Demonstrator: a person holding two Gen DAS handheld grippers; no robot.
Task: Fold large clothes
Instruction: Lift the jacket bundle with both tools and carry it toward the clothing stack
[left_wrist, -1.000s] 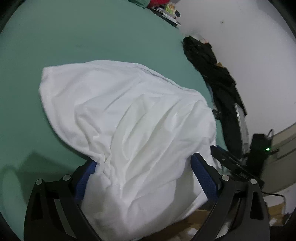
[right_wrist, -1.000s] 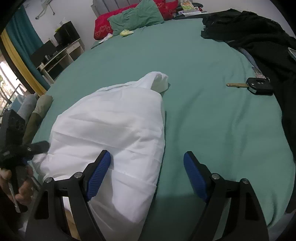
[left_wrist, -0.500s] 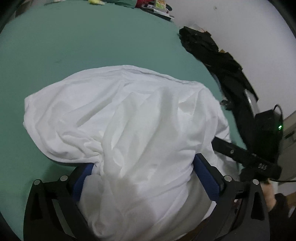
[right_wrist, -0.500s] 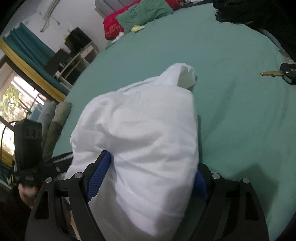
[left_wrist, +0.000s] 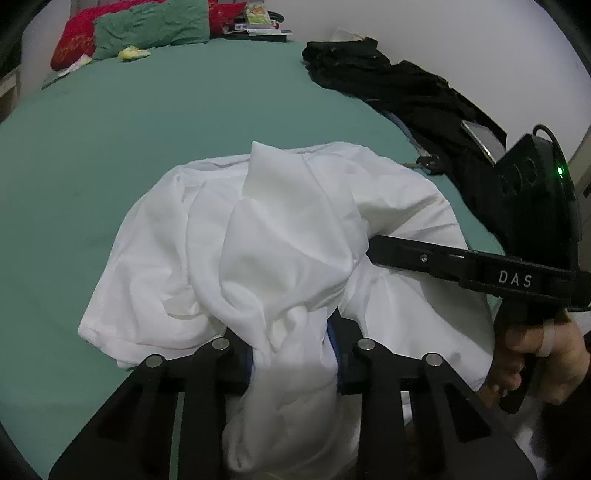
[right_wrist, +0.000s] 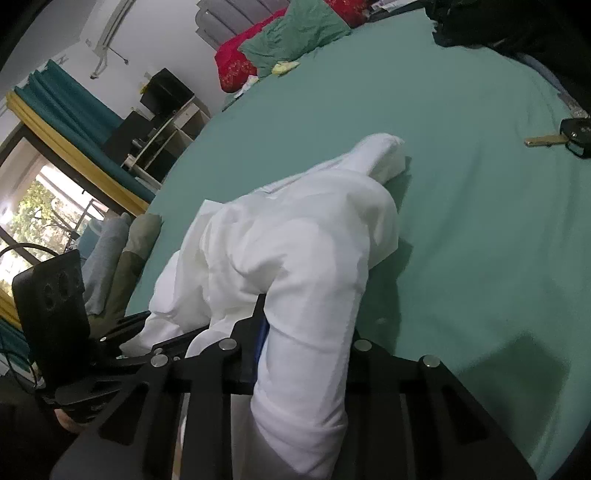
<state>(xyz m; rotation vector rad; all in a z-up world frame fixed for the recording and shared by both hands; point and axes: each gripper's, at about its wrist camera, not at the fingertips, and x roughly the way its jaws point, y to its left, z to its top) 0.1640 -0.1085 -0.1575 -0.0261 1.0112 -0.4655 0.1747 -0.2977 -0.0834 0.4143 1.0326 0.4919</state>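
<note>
A large white garment (left_wrist: 280, 236) lies bunched on the green bed sheet (left_wrist: 147, 129). In the left wrist view my left gripper (left_wrist: 293, 347) has its jaws closing on a gathered fold of it, and the blue pad (left_wrist: 332, 339) presses the cloth. The right wrist view shows my right gripper (right_wrist: 306, 350) closing likewise on a thick roll of the same white garment (right_wrist: 295, 240), with cloth filling the gap. The right gripper's black body (left_wrist: 513, 278), held by a hand (left_wrist: 535, 350), reaches into the cloth from the right.
Black clothes (left_wrist: 399, 85) are piled along the bed's far right edge. A car key (right_wrist: 554, 138) lies on the sheet near them. Red and green pillows (left_wrist: 147, 29) sit at the head. Folded clothes (right_wrist: 122, 258) rest by the bed's left edge, beyond them a shelf (right_wrist: 162, 122).
Both grippers stood wide open around the garment and now have their jaws drawn in on bunched cloth. The left gripper has swung and rolled, and the garment is gathered up higher.
</note>
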